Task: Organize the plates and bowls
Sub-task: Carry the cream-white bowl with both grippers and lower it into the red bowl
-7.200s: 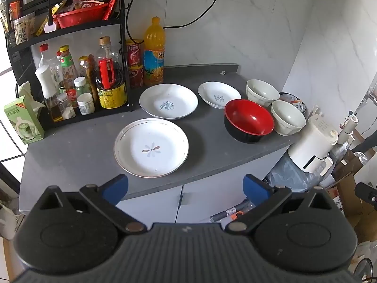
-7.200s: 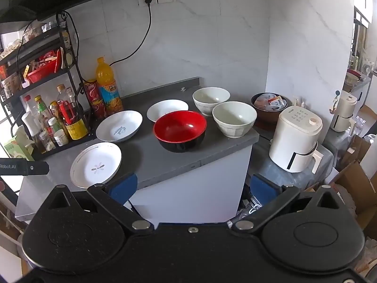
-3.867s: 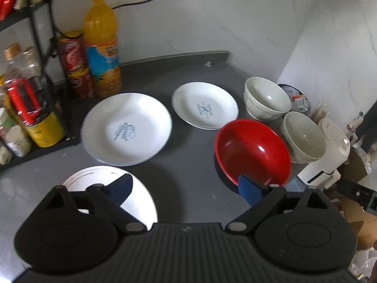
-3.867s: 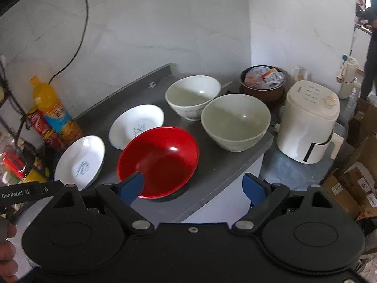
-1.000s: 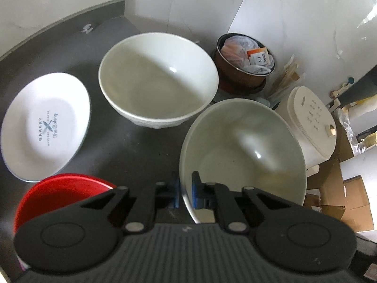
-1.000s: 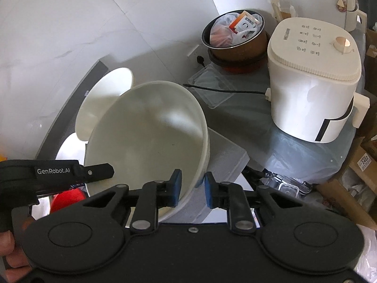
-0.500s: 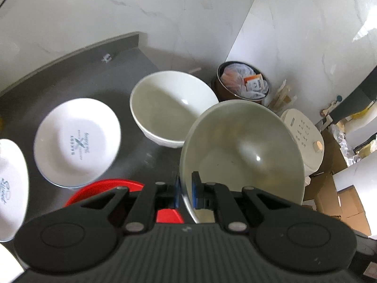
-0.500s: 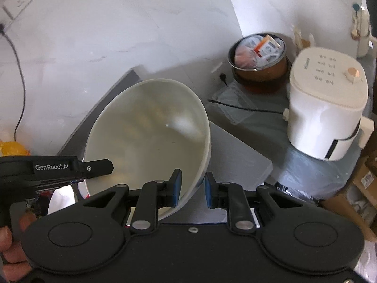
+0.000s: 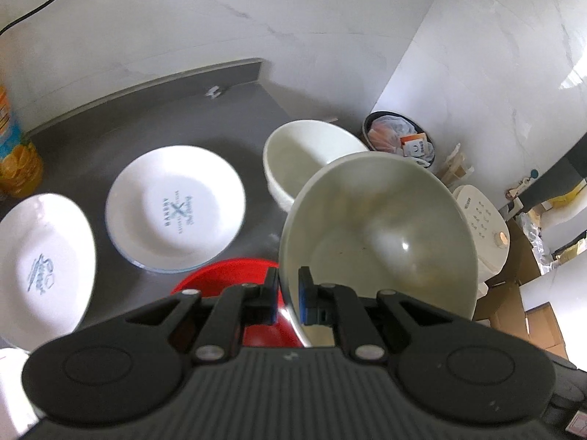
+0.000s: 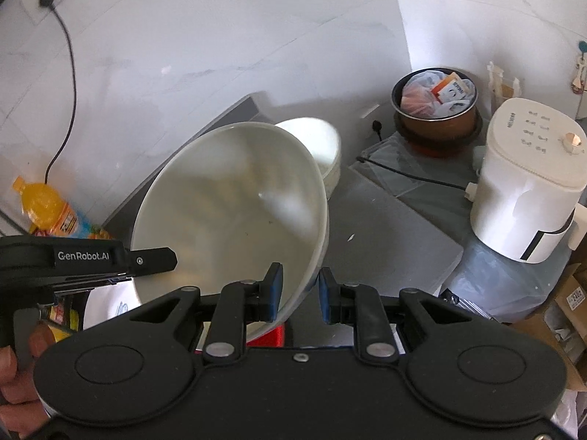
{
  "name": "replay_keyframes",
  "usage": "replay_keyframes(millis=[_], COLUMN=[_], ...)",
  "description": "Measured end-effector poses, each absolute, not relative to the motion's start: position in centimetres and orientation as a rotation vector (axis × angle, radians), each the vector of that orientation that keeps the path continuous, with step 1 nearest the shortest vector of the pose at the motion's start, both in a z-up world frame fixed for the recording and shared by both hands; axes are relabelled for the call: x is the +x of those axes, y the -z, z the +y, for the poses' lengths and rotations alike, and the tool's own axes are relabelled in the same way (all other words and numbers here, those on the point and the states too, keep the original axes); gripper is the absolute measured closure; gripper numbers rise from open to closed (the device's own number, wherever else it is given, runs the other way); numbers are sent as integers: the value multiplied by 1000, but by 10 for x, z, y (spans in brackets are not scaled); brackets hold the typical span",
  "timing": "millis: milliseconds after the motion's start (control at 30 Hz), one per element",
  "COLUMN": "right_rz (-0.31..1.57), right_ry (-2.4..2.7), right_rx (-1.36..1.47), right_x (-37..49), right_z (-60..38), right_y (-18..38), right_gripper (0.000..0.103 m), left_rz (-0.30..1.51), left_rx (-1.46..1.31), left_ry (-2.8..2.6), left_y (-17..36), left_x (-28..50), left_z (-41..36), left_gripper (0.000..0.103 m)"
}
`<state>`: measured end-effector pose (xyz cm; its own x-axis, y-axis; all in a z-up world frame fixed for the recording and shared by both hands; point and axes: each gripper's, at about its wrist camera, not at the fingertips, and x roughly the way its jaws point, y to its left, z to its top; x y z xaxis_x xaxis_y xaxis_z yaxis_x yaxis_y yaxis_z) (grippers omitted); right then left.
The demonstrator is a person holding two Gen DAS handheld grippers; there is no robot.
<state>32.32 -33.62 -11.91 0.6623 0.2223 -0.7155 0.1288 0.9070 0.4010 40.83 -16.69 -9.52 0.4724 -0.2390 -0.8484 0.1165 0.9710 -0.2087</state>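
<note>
Above the worktop's [image 9: 154, 110] right end, the left gripper [image 9: 288, 295] clamps the near rim of a tilted cream bowl [image 9: 381, 234], over the red bowl [image 9: 227, 282] and before a white bowl [image 9: 304, 154]. In the right wrist view, the right gripper's [image 10: 299, 291] pads straddle the cream bowl's [image 10: 227, 201] opposite rim; contact is unclear.

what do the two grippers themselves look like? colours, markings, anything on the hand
Both are matte black plastic: two round housings with linkage arms on silver pivot bolts, ending in blue pads. The left gripper has a ribbed grey top; the right gripper a smooth one. White "GenRobot.AI" lettering marks the left's side. The left hand is bare, no sleeve visible.
</note>
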Motion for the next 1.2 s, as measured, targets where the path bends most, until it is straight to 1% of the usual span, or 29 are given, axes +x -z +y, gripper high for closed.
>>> replay_keyframes(millis=[500,767,933,1000,1133,1200], right_rz=[938,1028,1034,1044,1041,1036], right_ry=[-98,-108,-112,-115,-113,-105], right_rx=[381,364,327,326,311,294], right_x=[315,308,308,309,310,311], right_z=[-296,-280,-272,-271,-269,-266], right_y=[131,148,151,154,155,154], right_gripper=[82,81,81,81,78,78], left_rz=[1106,1130,1147,1151,1160,1167], left_rx=[-148,-124,-133,-135,-147,-151], left_ry=[182,171,156,148,135,121], left_y=[107,125,135,137,143,145], left_x=[388,377,375,375,375,377], left_z=[-125,-116,-110,-107,-104,-103], left_gripper=[94,94,95,96,96,95])
